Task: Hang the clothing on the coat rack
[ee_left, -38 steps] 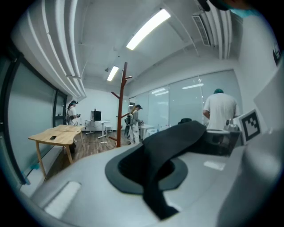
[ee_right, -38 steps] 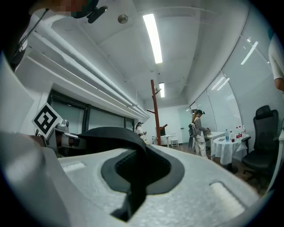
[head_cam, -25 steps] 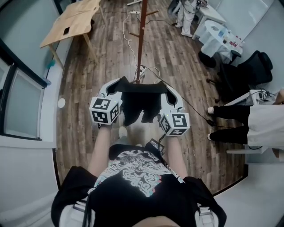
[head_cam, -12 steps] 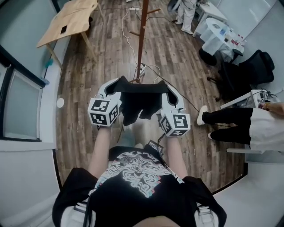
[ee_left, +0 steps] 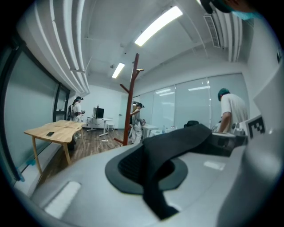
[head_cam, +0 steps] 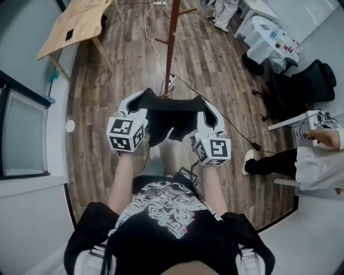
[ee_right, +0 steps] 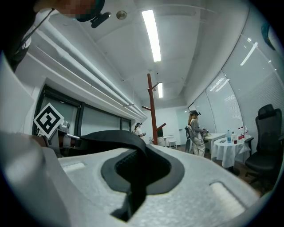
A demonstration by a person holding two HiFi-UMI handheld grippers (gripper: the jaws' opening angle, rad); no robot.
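A black garment [head_cam: 171,120] hangs stretched between my two grippers in the head view. My left gripper [head_cam: 144,99] is shut on its left edge, and the cloth [ee_left: 175,148] runs out of the jaws in the left gripper view. My right gripper [head_cam: 203,105] is shut on the right edge, with black cloth [ee_right: 128,146] pinched between the pads. The brown wooden coat rack [head_cam: 170,45] stands just ahead of the garment, its pole and pegs also showing in the left gripper view [ee_left: 130,104] and the right gripper view [ee_right: 152,111].
A wooden table [head_cam: 75,24] stands at the far left. Cables [head_cam: 183,83] lie on the wood floor by the rack's foot. A person [head_cam: 306,161] stands at the right, near a black office chair [head_cam: 309,80] and a white table [head_cam: 269,40]. Another person [head_cam: 224,13] stands at the back.
The view has moved forward a little, so the rack's foot sits closer to the garment. The person at the right has stepped further right. Both grips on the garment hold unchanged.
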